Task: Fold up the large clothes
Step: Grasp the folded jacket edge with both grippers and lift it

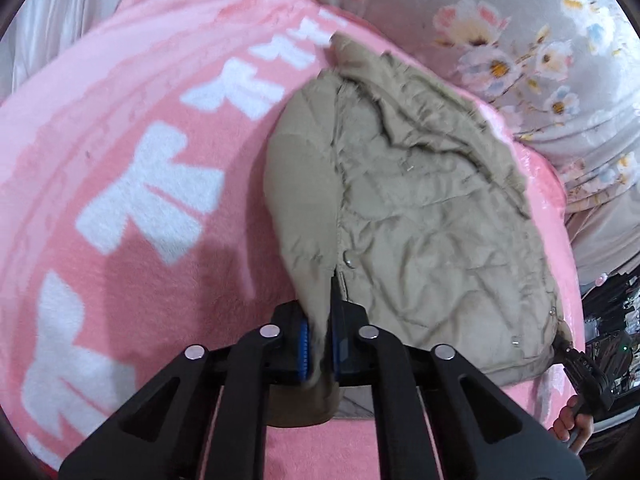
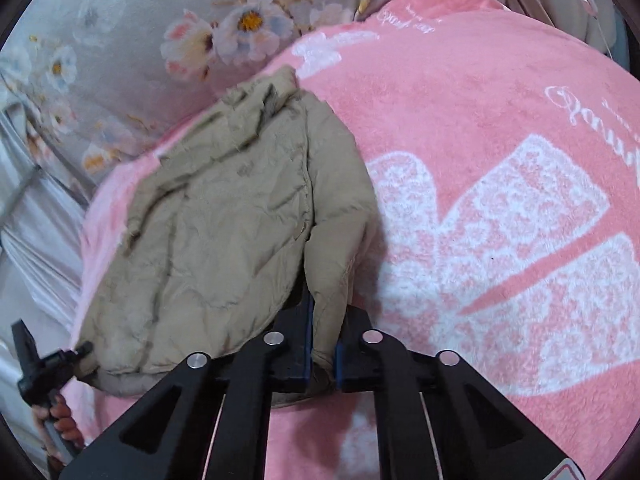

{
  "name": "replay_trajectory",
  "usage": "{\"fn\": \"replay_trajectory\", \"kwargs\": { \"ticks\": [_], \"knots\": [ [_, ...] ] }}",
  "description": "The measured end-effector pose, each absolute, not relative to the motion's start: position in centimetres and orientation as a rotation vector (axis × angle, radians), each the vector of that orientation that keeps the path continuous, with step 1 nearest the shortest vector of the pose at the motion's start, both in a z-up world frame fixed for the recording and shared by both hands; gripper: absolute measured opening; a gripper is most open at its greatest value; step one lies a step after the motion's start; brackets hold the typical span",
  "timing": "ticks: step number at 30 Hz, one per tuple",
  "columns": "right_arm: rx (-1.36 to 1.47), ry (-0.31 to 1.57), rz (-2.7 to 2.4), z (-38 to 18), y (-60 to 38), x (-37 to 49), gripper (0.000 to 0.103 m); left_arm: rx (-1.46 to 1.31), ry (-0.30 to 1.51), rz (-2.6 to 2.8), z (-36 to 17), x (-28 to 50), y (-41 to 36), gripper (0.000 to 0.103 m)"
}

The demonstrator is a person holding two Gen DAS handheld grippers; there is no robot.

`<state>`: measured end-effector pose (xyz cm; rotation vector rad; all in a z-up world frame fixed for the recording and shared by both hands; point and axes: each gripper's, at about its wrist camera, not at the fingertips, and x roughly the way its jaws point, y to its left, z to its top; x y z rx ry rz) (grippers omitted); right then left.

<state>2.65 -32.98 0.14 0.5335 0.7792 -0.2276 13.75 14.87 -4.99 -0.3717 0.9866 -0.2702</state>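
Fabric of a khaki padded jacket [image 1: 404,216] fills the middle of the left wrist view, lying flat on a pink blanket [image 1: 132,184] with large white patterns. The left gripper [image 1: 318,350] has its jaws clamped on a sleeve of the jacket, the cloth pinched between the blue pads, and the sleeve runs from there up along the jacket's left side. The jacket's collar points toward the blanket's far edge, where a grey floral bedsheet [image 1: 532,40] begins. At the jacket's near right corner the other gripper [image 1: 568,350] touches the hem, with a hand [image 1: 572,420] below it on the handle.

In the right wrist view the same jacket [image 2: 208,232] lies near the blanket's [image 2: 480,140] left edge, beside the floral sheet [image 2: 120,40]. The right gripper [image 2: 323,354] has its jaws closed on the other sleeve, which rises along the jacket's right side. The left gripper [image 2: 82,348] meets the jacket's near left corner, held by a hand [image 2: 60,416].
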Motion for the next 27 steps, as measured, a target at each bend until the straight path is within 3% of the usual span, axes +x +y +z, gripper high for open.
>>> {"fn": "replay_trajectory", "kwargs": {
  "ticks": [16,21,27],
  "knots": [
    [0.413,0.339,-0.074,18.6,-30.8,-12.1,0.004,-0.504,0.628,-0.412,10.9,0.5,21.9,0.001],
    [0.380,0.299,-0.057,22.2,-31.0,-6.9,0.004,-0.395,0.568,-0.366,14.4,4.6,20.2,0.002],
    [0.450,0.408,-0.188,19.1,-34.1,6.7,0.004,-0.283,0.632,-0.235,12.6,15.5,16.0,0.003]
  ]
}}
